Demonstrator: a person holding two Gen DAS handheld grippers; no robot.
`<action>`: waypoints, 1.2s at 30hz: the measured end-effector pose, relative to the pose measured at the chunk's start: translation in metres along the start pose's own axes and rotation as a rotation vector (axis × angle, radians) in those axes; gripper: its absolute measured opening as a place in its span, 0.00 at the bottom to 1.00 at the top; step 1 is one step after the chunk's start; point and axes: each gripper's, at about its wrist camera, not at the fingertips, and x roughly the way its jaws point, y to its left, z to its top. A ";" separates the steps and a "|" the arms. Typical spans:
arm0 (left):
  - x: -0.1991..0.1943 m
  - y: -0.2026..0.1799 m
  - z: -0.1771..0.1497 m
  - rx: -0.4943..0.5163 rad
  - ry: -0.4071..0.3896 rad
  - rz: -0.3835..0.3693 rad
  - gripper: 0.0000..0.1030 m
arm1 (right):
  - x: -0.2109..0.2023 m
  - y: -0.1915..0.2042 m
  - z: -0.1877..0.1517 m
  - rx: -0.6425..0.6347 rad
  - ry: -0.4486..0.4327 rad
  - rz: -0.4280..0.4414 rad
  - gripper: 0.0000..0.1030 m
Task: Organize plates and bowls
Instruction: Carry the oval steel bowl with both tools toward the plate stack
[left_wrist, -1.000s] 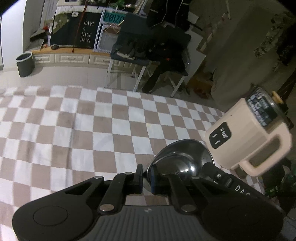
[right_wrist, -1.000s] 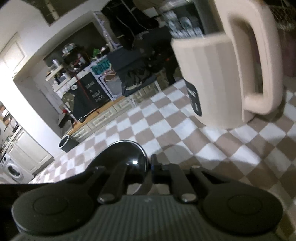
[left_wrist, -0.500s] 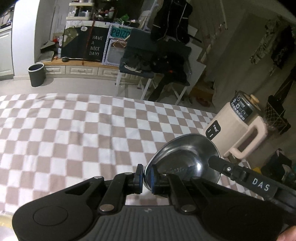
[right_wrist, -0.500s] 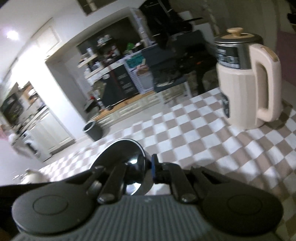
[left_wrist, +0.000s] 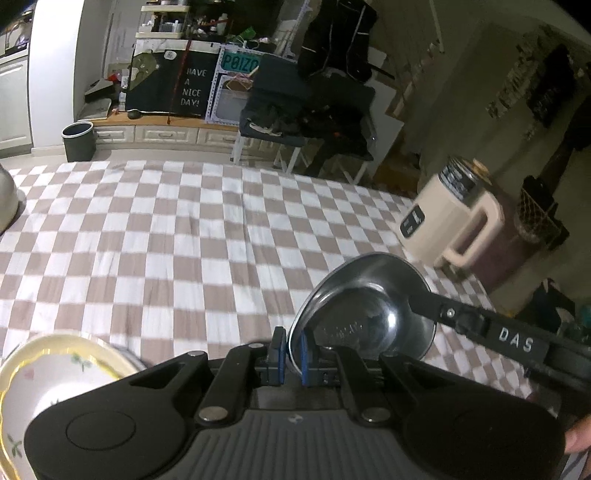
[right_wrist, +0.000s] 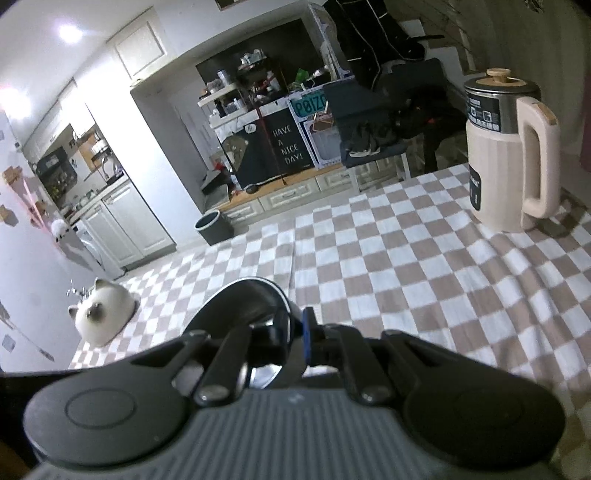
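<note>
Both grippers carry steel bowl (left_wrist: 364, 306) away from kettle (left_wrist: 448, 225); left gripper (left_wrist: 290, 354) & right gripper (right_wrist: 295, 332) clamped on rim; keep level, nest in floral bowl (left_wrist: 55, 373) at 8 o'clock

Tablecloth (left_wrist: 155, 240): beige-brown & white checks, whole tabletop.
Round steel bowl (left_wrist: 364, 295): shiny silver, dark mirror-like inside; 5 o'clock in left view.
Left gripper (left_wrist: 290, 350): black body, blue pads, grey ribbed base.
Right gripper (right_wrist: 295, 332): same black w/ blue pads; white "DAS" on its finger.
Scalloped china bowl (left_wrist: 40, 373): white, yellow-gold rim, small green/pink sprigs; 8 o'clock.
Tall plastic kettle (right_wrist: 506, 155): cream ribbed body, black-silver top band, tan knob; 2 o'clock in right view.
Cat-shaped figure (right_wrist: 101, 314): white, dark face; 9 o'clock.
Round waste bin (left_wrist: 78, 140): dark grey, pale rim.
</note>
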 end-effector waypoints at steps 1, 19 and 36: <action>-0.001 0.002 -0.006 0.000 0.002 -0.001 0.08 | -0.001 0.001 -0.003 -0.007 0.007 -0.004 0.10; 0.030 0.015 -0.038 -0.016 0.110 -0.018 0.08 | 0.030 0.007 -0.022 -0.105 0.141 -0.092 0.09; 0.045 0.012 -0.044 0.015 0.150 -0.014 0.09 | 0.056 0.003 -0.028 -0.080 0.228 -0.134 0.08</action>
